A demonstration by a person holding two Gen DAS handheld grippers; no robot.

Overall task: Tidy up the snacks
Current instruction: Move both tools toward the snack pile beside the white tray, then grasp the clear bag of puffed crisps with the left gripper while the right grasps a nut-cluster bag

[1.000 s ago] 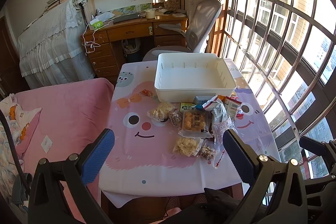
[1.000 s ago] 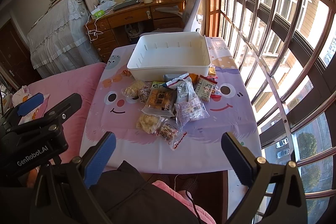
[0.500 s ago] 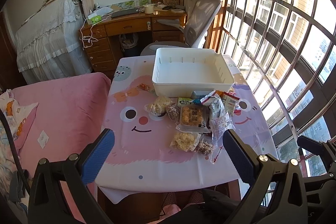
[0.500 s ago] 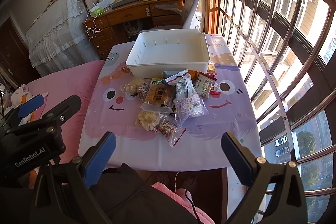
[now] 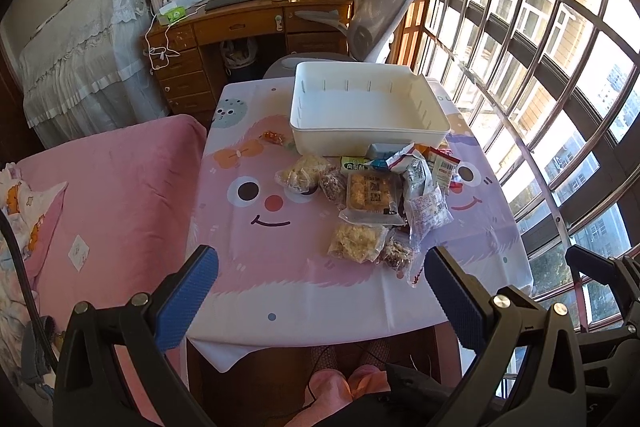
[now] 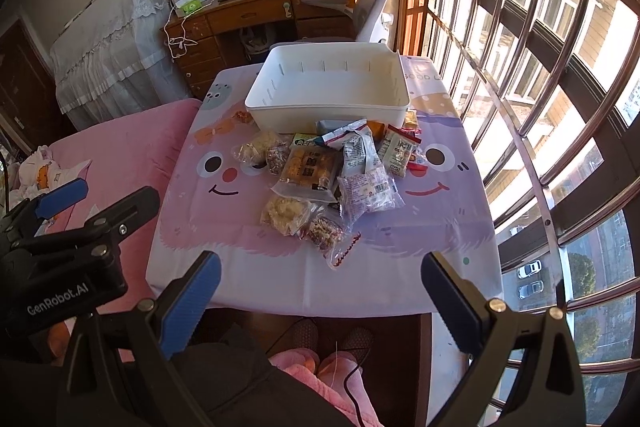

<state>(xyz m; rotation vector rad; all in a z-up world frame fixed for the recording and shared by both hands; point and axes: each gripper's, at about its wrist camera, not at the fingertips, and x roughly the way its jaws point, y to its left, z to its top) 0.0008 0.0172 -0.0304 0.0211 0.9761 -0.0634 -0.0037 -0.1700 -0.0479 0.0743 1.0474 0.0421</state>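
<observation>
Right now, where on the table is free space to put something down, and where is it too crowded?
The white bin is empty inside. The pink tablecloth is bare left of the snack pile, around the cartoon face, and along the near edge below the pile. The purple right side by the window is also free. It is crowded directly in front of the bin, where packets overlap.

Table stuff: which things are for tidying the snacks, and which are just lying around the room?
For the job:
- white bin, nothing in it yet
- snack packets piled in front of it
- left tool and right tool, both open

Just lying about:
- office chair
- wooden desk
- pink bed
</observation>
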